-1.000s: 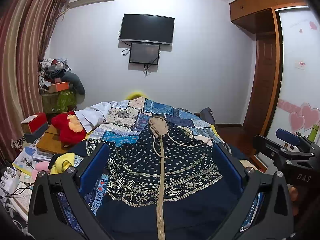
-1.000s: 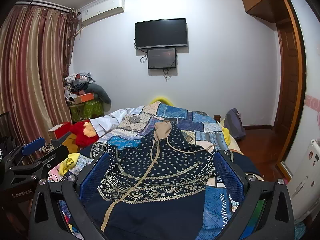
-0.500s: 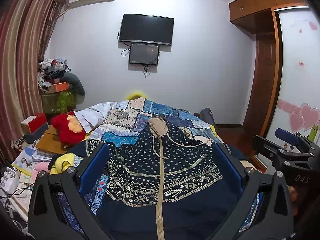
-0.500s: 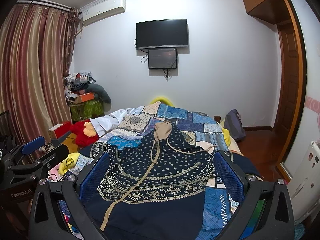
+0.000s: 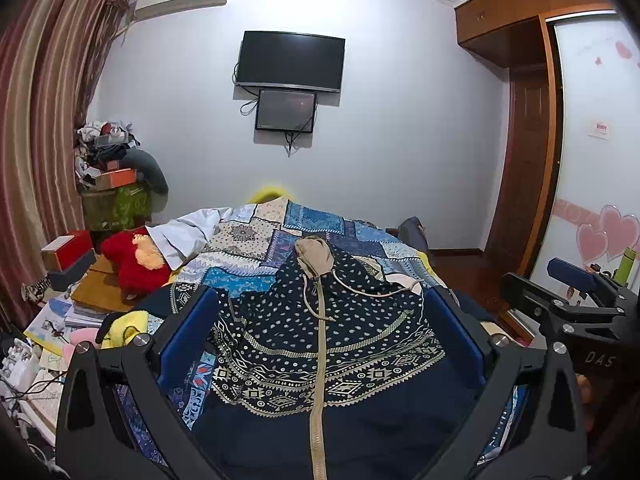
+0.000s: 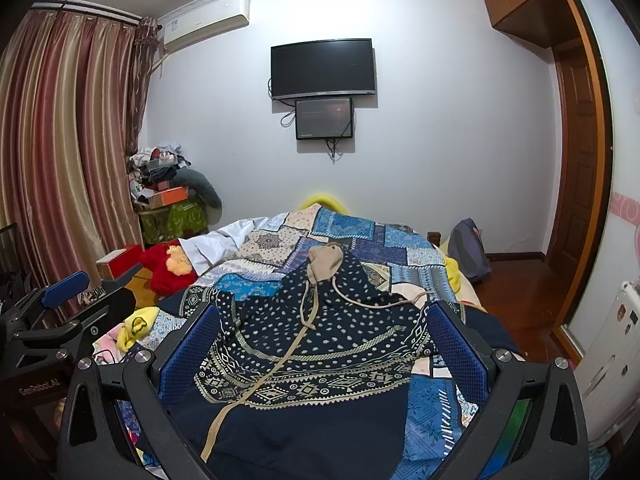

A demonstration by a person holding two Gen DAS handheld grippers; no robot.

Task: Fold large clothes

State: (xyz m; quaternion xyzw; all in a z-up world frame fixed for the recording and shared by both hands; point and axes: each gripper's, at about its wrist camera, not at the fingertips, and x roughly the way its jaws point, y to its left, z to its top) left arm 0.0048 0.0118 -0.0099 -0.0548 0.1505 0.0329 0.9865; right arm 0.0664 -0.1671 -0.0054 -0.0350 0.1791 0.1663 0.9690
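A navy hooded jacket (image 5: pixel 320 332) with white dots, patterned bands and a beige zipper lies spread front-up on the bed, its beige-lined hood (image 5: pixel 316 254) pointing to the far end. My left gripper (image 5: pixel 320 294) hovers open over the jacket's lower part, with nothing between its blue pads. The right gripper (image 6: pixel 323 308) is open too, over the same jacket (image 6: pixel 320 340) and a little further right. Each gripper shows in the other's view: the right gripper (image 5: pixel 560 292) at the right edge, the left gripper (image 6: pixel 88 300) at the left edge.
A patchwork quilt (image 5: pixel 316 216) covers the bed. A red plush toy (image 5: pixel 132 264), books and boxes (image 5: pixel 80 304) crowd the left side. A backpack (image 6: pixel 468 248) leans by the bed's far right corner, near a wooden door (image 6: pixel 576 152). A TV (image 5: pixel 290 60) hangs on the far wall.
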